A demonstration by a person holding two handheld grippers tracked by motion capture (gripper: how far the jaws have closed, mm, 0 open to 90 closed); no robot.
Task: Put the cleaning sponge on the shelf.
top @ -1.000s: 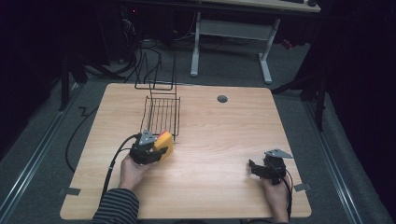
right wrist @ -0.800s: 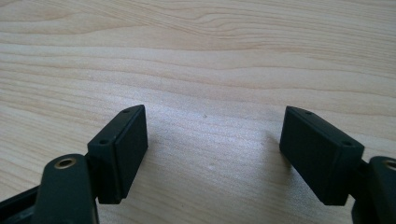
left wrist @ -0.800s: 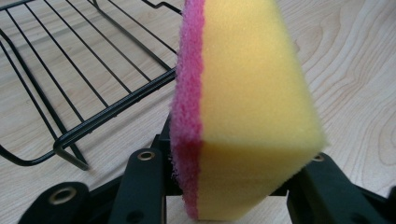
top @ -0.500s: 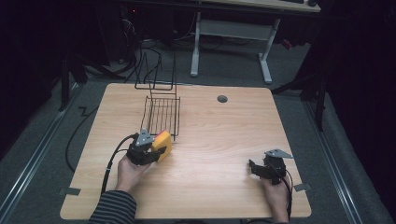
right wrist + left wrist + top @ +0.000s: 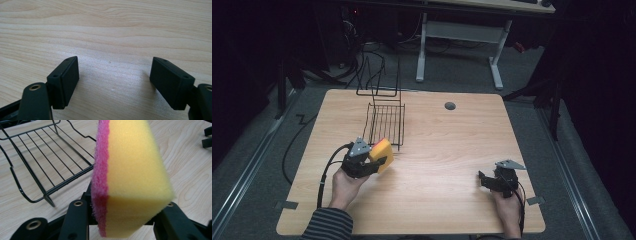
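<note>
- at 5 o'clock on the bench [image 5: 437, 150], the right tongs [image 5: 484, 180] rest in a hand with jaws spread wide and nothing between them.
- at 8 o'clock, the left tongs [image 5: 379, 159] are clamped on a yellow sponge [image 5: 383, 154] with a pink scouring face, held on edge above the wood.
- just beyond, toward 11 o'clock, stands a black wire rack [image 5: 384, 122], near the sponge without touching it.

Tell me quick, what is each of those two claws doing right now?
Left gripper: closed on the yellow and pink sponge, beside the wire rack.
Right gripper: open, holding nothing, over the table.
</note>
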